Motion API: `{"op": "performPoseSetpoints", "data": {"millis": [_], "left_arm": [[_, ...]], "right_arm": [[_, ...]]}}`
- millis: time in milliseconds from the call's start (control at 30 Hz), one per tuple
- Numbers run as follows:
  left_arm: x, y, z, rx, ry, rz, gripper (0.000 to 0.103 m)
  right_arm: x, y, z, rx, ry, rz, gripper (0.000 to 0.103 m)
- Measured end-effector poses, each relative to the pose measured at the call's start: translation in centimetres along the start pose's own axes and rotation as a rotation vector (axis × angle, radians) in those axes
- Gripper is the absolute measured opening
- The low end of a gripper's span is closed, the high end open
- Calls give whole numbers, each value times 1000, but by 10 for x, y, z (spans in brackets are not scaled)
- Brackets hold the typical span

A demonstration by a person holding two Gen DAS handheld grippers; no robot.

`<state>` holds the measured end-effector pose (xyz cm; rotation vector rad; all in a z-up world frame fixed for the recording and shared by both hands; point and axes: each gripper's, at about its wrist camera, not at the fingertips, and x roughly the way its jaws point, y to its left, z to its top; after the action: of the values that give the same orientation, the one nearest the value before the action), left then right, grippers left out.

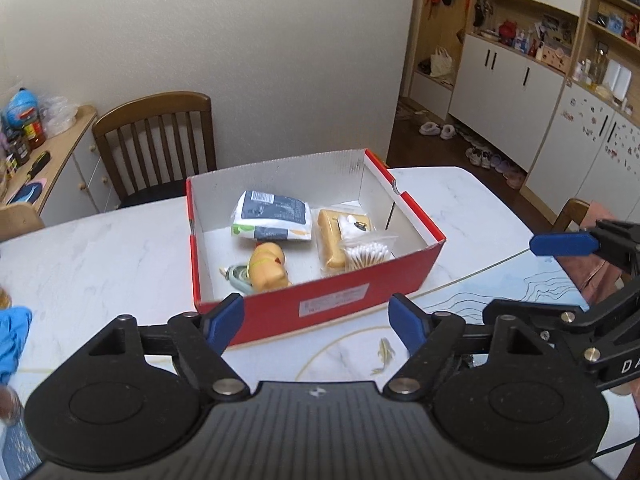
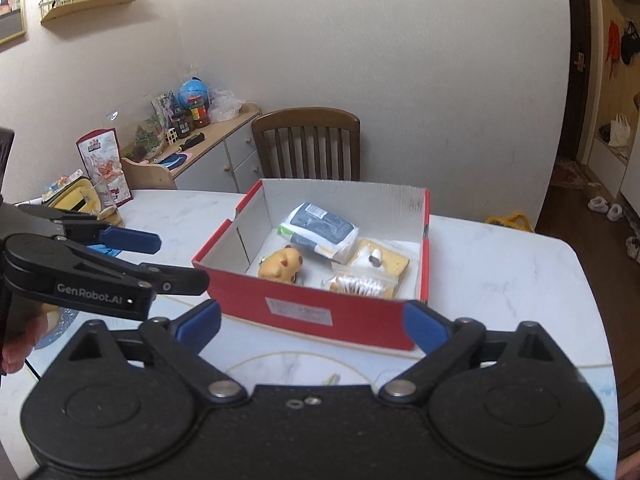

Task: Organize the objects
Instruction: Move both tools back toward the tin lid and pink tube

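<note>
Red box holds tissue pack, swab bag and toy; both jaws gape wide, empty.

The label on the red box is too blurred to read.

A lived-in home, dining corner by the entry. Marble-look surface with a wooden chair pushed against a plain wall. Low sideboard crowded with a globe, jars and a screwdriver. Wall shelf with framed photos. Tall white cupboards with cluttered open shelves, clothes and bags hanging beside, and slippers and shoes scattered on a dark wooden floor.
</note>
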<state>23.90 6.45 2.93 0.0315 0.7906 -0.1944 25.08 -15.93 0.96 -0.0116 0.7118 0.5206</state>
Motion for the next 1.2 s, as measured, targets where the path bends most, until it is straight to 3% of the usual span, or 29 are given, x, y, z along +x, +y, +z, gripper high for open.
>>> {"op": "performPoseSetpoints", "data": {"millis": [267,367,600,700,933,1200], "left_arm": [[-15,-9,-20,-56,-17,-9,86],[-18,-15,-27,-55,-20,7,95],[-18,-25,-52,-36,-33,-24,102],[-14,-26,-68,-45,-43,-45,102],[3,-29,-110,-65,22,-51,103],[14,-31,-157,-7,43,-26,102]], "right_arm": [[-16,-3,-24,-4,4,-3,102],[-20,-5,-31,-1,7,-7,102],[-18,-16,-51,25,48,-30,102],[-14,-20,-61,36,69,-42,102],[0,-24,-82,50,119,-68,102],[12,-21,-103,56,171,-69,102]]}}
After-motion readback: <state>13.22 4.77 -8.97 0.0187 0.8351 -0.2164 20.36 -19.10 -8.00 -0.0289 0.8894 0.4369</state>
